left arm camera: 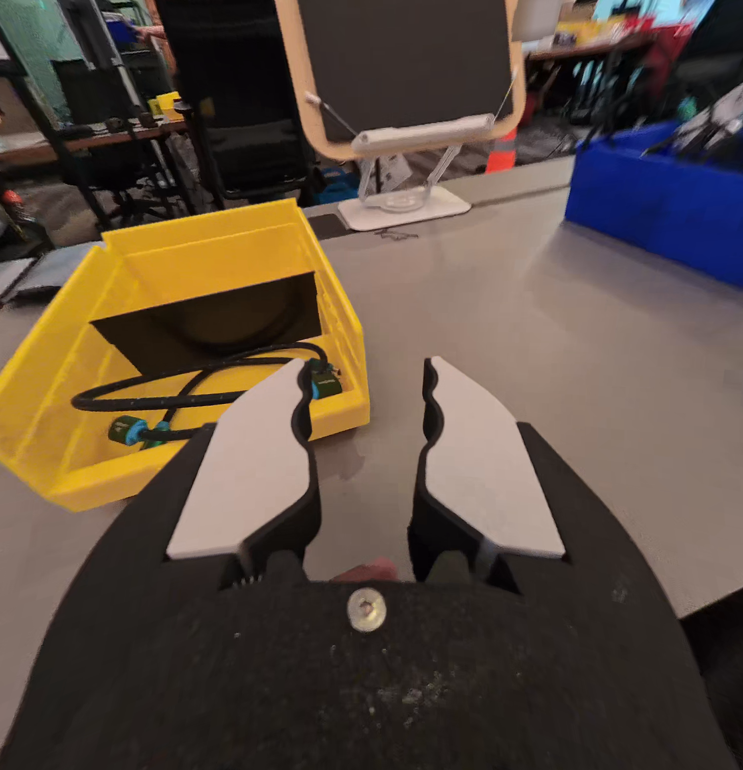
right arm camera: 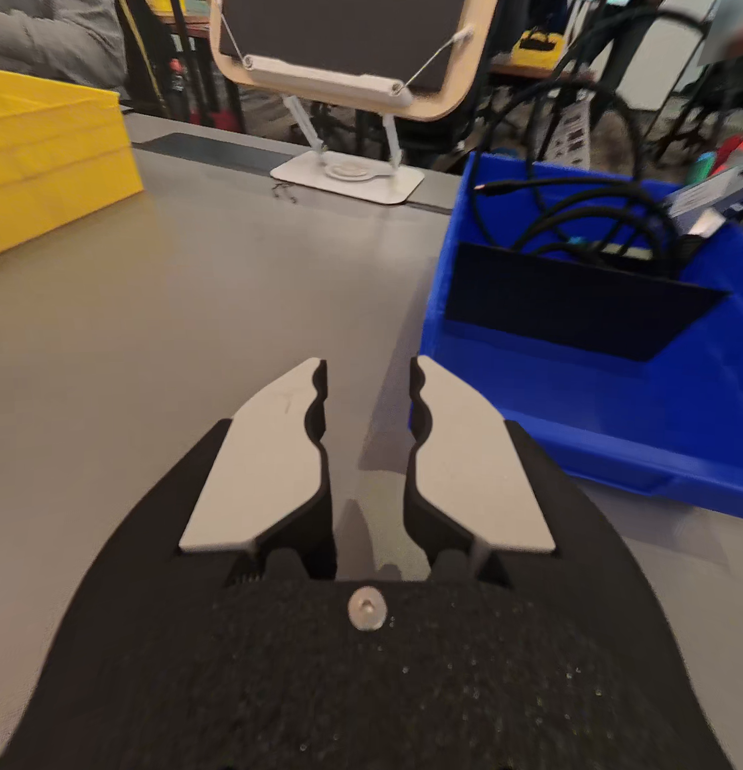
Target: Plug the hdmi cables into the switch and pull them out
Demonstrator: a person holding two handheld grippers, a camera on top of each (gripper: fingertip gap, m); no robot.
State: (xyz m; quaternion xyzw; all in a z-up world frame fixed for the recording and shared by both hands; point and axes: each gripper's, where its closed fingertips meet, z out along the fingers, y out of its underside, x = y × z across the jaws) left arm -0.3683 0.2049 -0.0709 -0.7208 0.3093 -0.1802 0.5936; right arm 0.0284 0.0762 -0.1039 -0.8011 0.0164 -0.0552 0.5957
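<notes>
Left gripper (left arm camera: pixel 365 366): jaws parted with a clear gap, nothing between them; it hovers over bare table just right of the yellow bin's near corner.
Right gripper (right arm camera: pixel 367 364): jaws parted somewhat narrower, nothing held; it hovers over the table just left of the blue bin.
Yellow bin (left arm camera: pixel 219 250): open plastic bin on the table, ahead and left of the left gripper. A black divider panel (left arm camera: pixel 207 329) leans inside it.
HDMI cable (left arm camera: pixel 153 400): black braided cable lying loose on the yellow bin floor in front of the panel. One green plug (left arm camera: pixel 126 431) with a teal collar lies near the front wall; a second green plug (left arm camera: pixel 326 381) lies in the right front corner, partly hidden by the left finger.
Blue bin (right arm camera: pixel 569 396): open plastic bin at the table's right side. It holds a black divider (right arm camera: pixel 569 300) and, behind it, a tangle of black cables (right arm camera: pixel 590 221).
Switch: cannot be identified with certainty; a pale boxed item (right arm camera: pixel 711 200) sits at the blue bin's far right edge, blurred.
Table (left arm camera: pixel 528 354): smooth grey top, matte, lightly reflective.
Tablet stand (right arm camera: pixel 349 175): white base at the table's far edge, carrying a dark screen in a light wooden frame (right arm camera: pixel 344 41).
Room: blurred workshop background with dark chairs, shelving, benches and assorted coloured items.
</notes>
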